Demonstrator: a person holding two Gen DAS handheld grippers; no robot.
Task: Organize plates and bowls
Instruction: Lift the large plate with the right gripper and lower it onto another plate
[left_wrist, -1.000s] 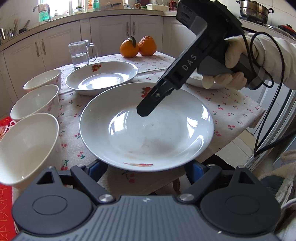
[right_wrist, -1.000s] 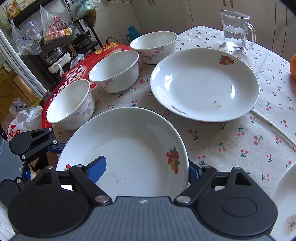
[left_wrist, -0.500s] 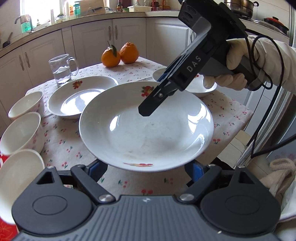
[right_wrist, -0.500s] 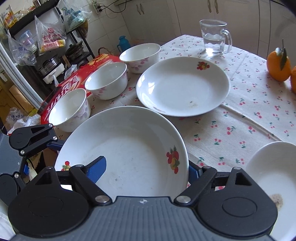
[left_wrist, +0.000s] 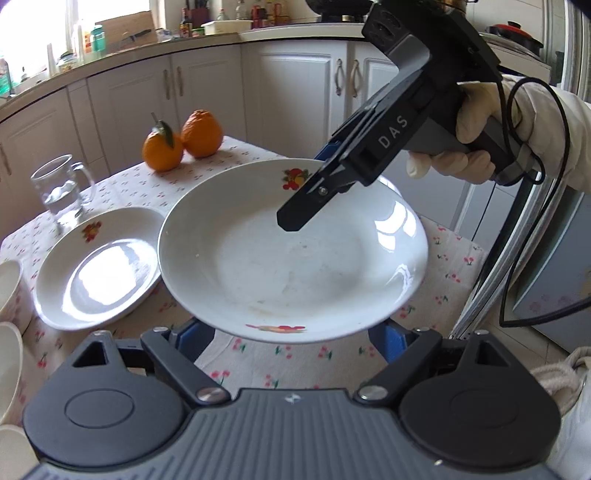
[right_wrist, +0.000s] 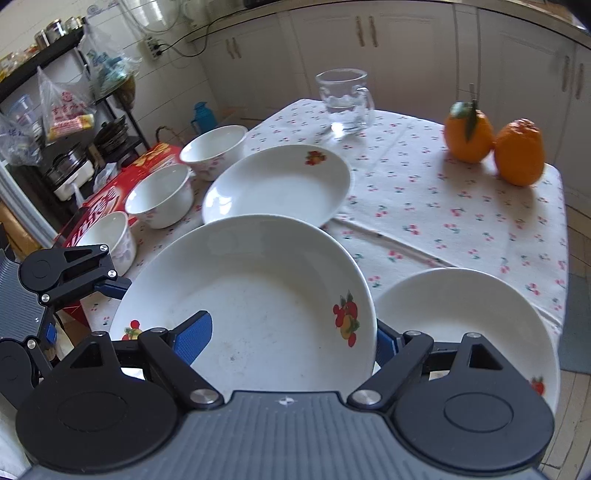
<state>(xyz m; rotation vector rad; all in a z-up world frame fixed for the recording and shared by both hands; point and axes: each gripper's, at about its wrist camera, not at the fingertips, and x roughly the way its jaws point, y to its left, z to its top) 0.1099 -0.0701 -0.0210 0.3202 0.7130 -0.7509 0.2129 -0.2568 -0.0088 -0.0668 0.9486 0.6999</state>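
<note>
A white fruit-print plate hangs in the air above the table, held from both sides. My left gripper is shut on its near rim. My right gripper is shut on its far rim, one finger lying inside the plate; the same plate fills the right wrist view in front of my right gripper. A second plate lies on the table behind it and a third plate at the right. Three white bowls stand in a row at the left.
A glass mug with water and two oranges stand at the far side of the cherry-print tablecloth. A red box lies beside the bowls. Kitchen cabinets stand behind the table.
Both grippers have lifted the held plate higher and carried it rightward over the table. The bowls have slid towards the left edge and the third plate has come into view.
</note>
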